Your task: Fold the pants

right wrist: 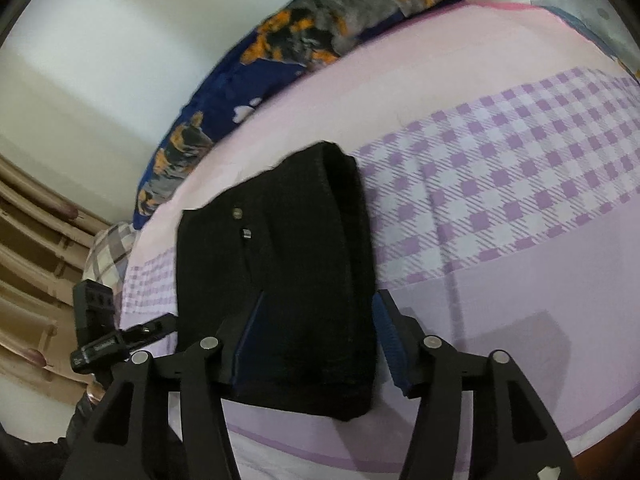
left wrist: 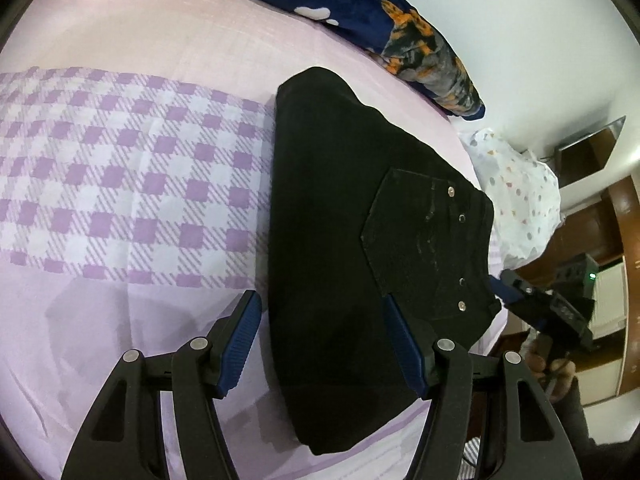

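Black pants [left wrist: 340, 240] lie folded into a compact stack on the bed, back pocket with metal studs facing up; they also show in the right wrist view [right wrist: 288, 272]. My left gripper [left wrist: 320, 344] is open, its blue-padded fingers spread over the near part of the stack, holding nothing. My right gripper [right wrist: 316, 344] is open too, fingers spread over the stack's near end from the other side. The right gripper also shows at the right of the left wrist view [left wrist: 548, 308], beside the pants' waist edge.
The bed has a pink sheet [left wrist: 160, 32] with a purple checked band [left wrist: 120, 184]. A dark blue patterned blanket [left wrist: 420, 40] lies along the wall. A white dotted pillow [left wrist: 516, 192] sits at the bed end. Wooden furniture [right wrist: 32, 240] stands beside the bed.
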### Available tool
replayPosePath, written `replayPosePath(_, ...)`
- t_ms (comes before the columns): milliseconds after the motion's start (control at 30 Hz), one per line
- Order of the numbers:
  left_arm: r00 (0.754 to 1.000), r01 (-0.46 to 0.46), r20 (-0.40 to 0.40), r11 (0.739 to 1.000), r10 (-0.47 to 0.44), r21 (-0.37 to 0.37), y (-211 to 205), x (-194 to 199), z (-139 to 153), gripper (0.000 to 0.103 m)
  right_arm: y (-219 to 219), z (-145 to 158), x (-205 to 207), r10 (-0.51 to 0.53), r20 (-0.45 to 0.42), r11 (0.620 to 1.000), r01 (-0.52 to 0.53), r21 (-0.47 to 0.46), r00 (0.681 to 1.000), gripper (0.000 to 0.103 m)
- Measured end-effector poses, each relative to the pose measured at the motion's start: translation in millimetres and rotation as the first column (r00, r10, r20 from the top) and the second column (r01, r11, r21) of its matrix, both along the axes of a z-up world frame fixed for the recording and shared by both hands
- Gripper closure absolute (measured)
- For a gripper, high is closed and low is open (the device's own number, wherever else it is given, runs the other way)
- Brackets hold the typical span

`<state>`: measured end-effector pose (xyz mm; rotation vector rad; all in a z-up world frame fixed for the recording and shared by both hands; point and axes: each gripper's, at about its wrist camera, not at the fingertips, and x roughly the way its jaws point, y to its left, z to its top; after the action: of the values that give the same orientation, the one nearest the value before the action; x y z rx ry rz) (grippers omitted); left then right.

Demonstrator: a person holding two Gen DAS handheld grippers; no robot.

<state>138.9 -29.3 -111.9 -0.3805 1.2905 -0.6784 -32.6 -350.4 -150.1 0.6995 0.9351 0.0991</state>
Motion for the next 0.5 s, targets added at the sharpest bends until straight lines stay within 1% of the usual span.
replayPosePath(33, 1.0, 0.008, 0.001, 1.0, -0.008, -0.005, -1.2, 0.5, 0.0, 0.039, -1.9, -2.8, -0.3, 0.004, 0.0, 1.0, -0.004, 0.01, 1.0, 0.05)
replayPosePath(133, 1.0, 0.029, 0.008, 1.0, -0.029, -0.008, -5.2, 2.4, -0.1, 0.039, -6.4, -13.9, 6.0, 0.031, -0.007, 0.996, -0.031, 0.079, 0.999, 0.05)
replayPosePath(367, 0.999, 0.03, -0.01, 0.998, -0.031, -0.058, -5.8, 11.6, -3.7, 0.039, -14.2, -33.3, 19.2, 0.078, -0.015, 0.985, -0.075, 0.155, 0.997, 0.05)
replayPosePath(500, 0.999, 0.038, -0.025, 0.996, -0.04, -0.078, -7.4, 22.0, -5.6, 0.039, -20.6, -38.7, 24.0, 0.12, 0.003, 0.97, -0.118, 0.213, 0.993, 0.049)
